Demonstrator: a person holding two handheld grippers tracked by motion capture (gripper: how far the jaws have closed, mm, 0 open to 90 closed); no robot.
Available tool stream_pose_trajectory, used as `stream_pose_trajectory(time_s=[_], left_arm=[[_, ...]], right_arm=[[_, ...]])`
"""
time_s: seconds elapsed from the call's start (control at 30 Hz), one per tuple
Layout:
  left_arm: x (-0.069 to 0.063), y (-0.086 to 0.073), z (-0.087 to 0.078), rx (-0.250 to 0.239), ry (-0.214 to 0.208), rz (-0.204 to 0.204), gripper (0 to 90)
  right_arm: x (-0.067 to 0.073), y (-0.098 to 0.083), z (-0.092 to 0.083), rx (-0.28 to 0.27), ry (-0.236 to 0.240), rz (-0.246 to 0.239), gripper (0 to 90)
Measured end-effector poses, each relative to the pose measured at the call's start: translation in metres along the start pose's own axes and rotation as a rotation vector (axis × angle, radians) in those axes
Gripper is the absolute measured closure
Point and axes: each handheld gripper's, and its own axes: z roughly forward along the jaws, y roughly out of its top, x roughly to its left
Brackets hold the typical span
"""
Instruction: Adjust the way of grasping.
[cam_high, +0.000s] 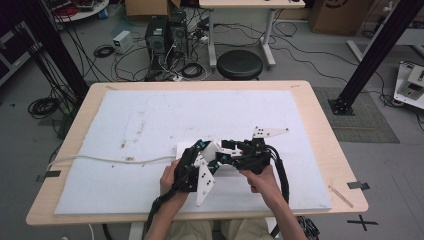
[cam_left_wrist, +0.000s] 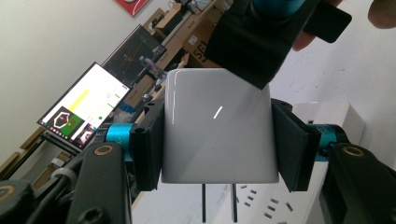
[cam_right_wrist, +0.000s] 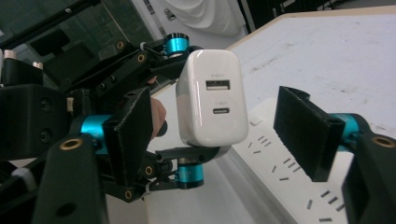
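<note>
A white USB charger (cam_left_wrist: 217, 135) with two prongs pointing down is clamped by its sides in my left gripper (cam_left_wrist: 217, 140), which is shut on it. In the right gripper view the charger (cam_right_wrist: 212, 102) shows its two ports, lifted above a white power strip (cam_right_wrist: 280, 172). My right gripper (cam_right_wrist: 217, 116) stands open around the charger, a gap showing on each side between pad and casing. From above, both grippers meet at the table's near middle, left gripper (cam_high: 200, 152) and right gripper (cam_high: 227, 152), with the charger (cam_high: 212, 149) between them.
The power strip (cam_high: 182, 149) lies on a white mat (cam_high: 150, 115) covering the wooden table (cam_high: 320, 125). Its white cord (cam_high: 100, 159) runs off to the left edge. Beyond the far edge stands a black stool (cam_high: 240, 64), and cables litter the floor.
</note>
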Motion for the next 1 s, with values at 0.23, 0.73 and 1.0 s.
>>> stream_pose_trajectory(time_s=[0.23,0.73,1.0], left_arm=[[-0.0012,0.0015,0.0007,-0.009,-0.005,0.000,42.4],[-0.0045,0.0045,0.0012,-0.025,-0.013,0.016,42.4],[-0.0053,0.0051,0.0007,-0.039,-0.018,0.020,42.4]], right_arm=[[-0.0019,-0.0005,0.0028,-0.001,0.021,0.012,32.5],[-0.0028,-0.0019,0.0063,-0.005,0.062,0.014,47.6],[-0.0030,-0.0029,0.0072,-0.006,0.076,0.005,53.3]])
